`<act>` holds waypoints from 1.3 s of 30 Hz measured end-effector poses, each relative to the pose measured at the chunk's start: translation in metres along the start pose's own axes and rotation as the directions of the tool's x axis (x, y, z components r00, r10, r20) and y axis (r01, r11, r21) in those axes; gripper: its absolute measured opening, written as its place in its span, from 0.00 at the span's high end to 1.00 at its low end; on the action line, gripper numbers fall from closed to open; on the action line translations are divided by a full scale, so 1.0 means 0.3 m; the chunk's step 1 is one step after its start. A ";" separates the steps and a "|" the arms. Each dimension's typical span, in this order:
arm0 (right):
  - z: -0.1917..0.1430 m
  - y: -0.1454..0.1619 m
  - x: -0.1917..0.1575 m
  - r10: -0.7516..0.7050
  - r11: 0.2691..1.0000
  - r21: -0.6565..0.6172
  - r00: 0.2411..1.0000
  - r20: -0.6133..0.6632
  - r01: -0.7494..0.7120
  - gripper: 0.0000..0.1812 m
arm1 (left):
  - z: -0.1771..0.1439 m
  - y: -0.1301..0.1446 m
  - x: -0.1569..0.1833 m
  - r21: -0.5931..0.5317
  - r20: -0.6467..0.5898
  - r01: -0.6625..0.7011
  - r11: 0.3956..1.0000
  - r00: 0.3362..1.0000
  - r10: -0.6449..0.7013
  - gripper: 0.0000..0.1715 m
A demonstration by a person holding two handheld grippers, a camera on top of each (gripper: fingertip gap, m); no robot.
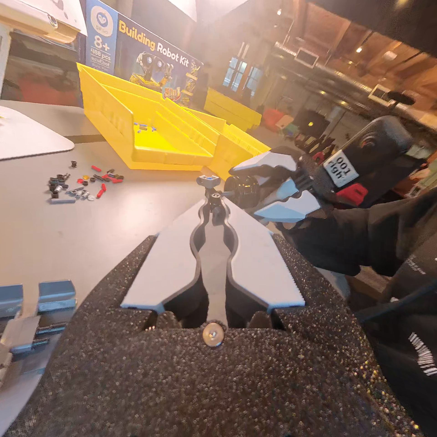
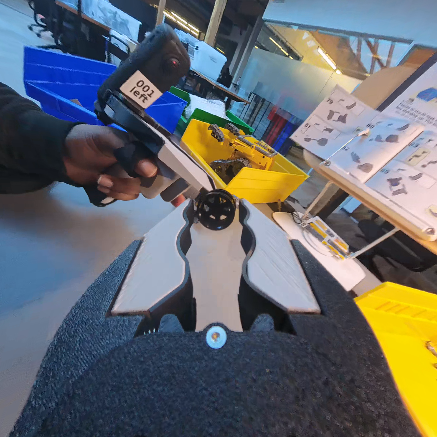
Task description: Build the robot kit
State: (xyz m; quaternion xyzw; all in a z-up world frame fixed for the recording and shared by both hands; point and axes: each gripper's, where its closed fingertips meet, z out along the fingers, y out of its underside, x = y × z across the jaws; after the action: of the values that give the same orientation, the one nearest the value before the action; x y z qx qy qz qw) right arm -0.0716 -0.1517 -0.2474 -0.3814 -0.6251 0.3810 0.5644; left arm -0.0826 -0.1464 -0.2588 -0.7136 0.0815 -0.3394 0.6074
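Over the grey table, my left gripper pinches a small black-grey assembly; at 3 o'clock, my right gripper clamps a black wheel.

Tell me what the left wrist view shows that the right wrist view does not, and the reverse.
Left wrist view only: loose small parts scattered on the table, and a boxed kit behind a yellow bin.

Right wrist view only: a blue bin, a yellow tracked model in a bin, and an instruction sheet on a stand.

Both: the left gripper gripping a small grey-and-black assembly, the right gripper gripping a black wheel.
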 end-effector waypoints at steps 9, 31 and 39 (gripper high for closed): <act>-0.034 -0.056 -0.001 0.034 0.992 0.120 0.998 0.046 -0.039 0.82 | 0.002 -0.025 0.059 0.004 0.065 -0.244 0.970 0.968 0.243 0.95; -0.019 -0.030 -0.050 -0.127 0.991 0.048 0.991 0.037 0.126 0.83 | 0.009 0.039 0.050 -0.040 -0.046 0.051 0.998 0.998 -0.053 0.97; -0.009 0.018 -0.051 -0.143 0.989 -0.013 0.988 0.061 0.144 0.83 | 0.009 0.051 0.020 -0.032 -0.049 0.181 0.983 0.982 -0.183 0.97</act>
State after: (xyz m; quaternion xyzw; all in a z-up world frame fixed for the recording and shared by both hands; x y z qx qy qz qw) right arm -0.0677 -0.1632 -0.2585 -0.3285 -0.6710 0.3452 0.5680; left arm -0.0719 -0.1512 -0.2705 -0.7173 0.0361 -0.4108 0.5617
